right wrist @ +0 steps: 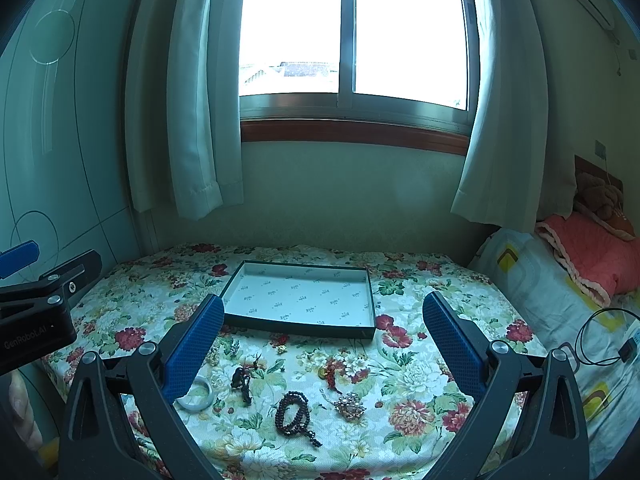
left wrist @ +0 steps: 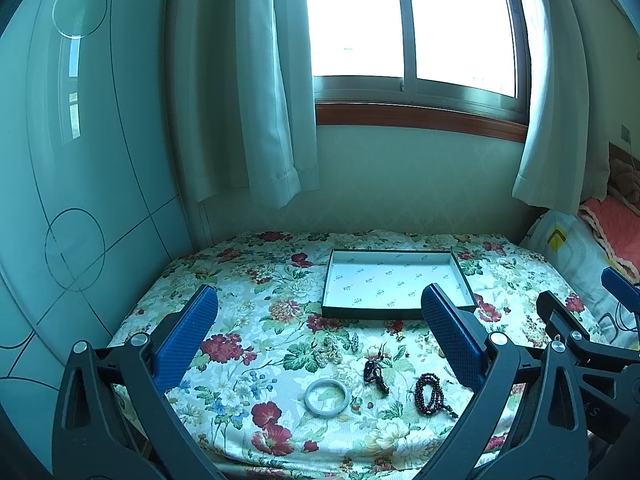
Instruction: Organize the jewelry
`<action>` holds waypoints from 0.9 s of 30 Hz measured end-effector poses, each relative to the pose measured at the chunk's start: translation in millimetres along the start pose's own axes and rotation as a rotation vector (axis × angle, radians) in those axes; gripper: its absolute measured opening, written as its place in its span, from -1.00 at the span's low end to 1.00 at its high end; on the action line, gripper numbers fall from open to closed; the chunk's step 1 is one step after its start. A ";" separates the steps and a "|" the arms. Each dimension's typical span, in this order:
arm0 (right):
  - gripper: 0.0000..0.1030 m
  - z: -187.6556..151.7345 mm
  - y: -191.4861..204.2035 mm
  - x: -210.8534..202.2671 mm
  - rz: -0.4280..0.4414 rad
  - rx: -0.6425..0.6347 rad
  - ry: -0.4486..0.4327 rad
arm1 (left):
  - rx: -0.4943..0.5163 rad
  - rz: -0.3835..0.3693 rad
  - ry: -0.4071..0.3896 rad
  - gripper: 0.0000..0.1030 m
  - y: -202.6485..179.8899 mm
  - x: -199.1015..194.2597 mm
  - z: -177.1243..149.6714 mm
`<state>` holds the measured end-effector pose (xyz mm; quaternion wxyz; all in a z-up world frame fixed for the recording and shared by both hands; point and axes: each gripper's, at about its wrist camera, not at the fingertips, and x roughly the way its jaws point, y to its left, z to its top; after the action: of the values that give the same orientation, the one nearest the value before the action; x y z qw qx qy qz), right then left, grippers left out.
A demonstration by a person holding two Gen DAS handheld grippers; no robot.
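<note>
place: home bedroom | evidence: floral bedspread (right wrist: 420, 280), pillow (right wrist: 592, 256), curtained window (right wrist: 352, 32), wardrobe (left wrist: 80, 160)

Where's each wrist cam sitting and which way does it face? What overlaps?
Left wrist: on the left gripper, above the floral bedspread, facing the window; own open blue fingers, right gripper at right edge.
Right wrist: on the right gripper, same heading; own open fingers, left gripper at left edge.
Shared: tray, white bangle, dark bead bracelet.

Floral cloth (right wrist: 420, 364); pale, perhaps greenish bangle (left wrist: 326, 395)
</note>
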<state>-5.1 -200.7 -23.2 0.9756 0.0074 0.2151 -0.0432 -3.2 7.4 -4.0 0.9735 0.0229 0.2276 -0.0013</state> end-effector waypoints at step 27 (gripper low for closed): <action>0.93 -7.4 2.6 5.5 0.003 0.000 0.018 | 0.001 -0.003 0.026 0.96 -0.1 8.1 -3.6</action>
<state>-3.0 -198.4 -32.2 0.9736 0.0082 0.2241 -0.0418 2.5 7.5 -10.8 0.9704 0.0230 0.2403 -0.0024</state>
